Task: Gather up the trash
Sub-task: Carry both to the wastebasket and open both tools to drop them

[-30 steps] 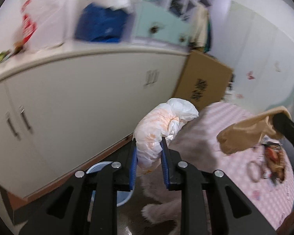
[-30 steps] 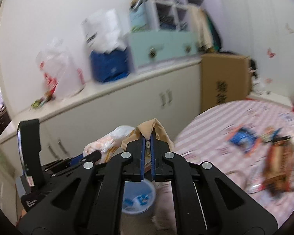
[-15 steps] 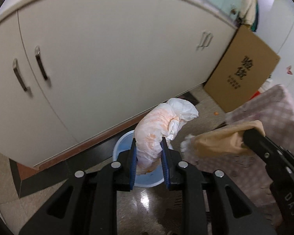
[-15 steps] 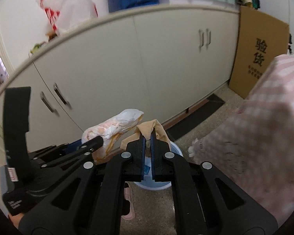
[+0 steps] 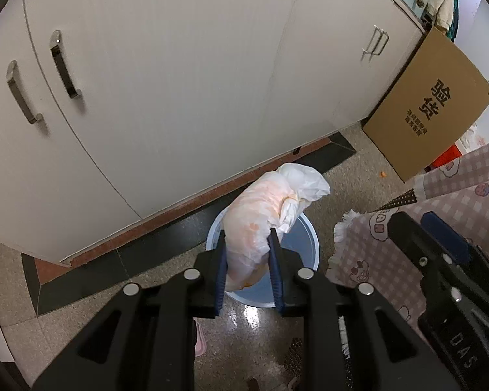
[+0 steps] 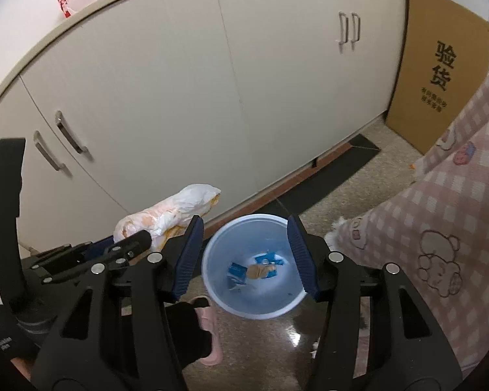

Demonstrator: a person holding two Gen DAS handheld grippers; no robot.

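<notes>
A light blue trash bin stands on the floor in front of the white cabinets; it also shows in the left wrist view. My left gripper is shut on a crumpled white plastic bag with orange stains and holds it above the bin; the bag also shows in the right wrist view. My right gripper is open and empty, right above the bin. A brown paper wad and blue wrappers lie inside the bin.
White cabinets run behind the bin. A cardboard box leans at the right. The pink checked tablecloth hangs close on the right. A pink slipper lies on the floor beside the bin.
My right gripper has opened and the brown paper wad has dropped into the bin. Both grippers have tilted down over the bin; the left still holds the bag.
</notes>
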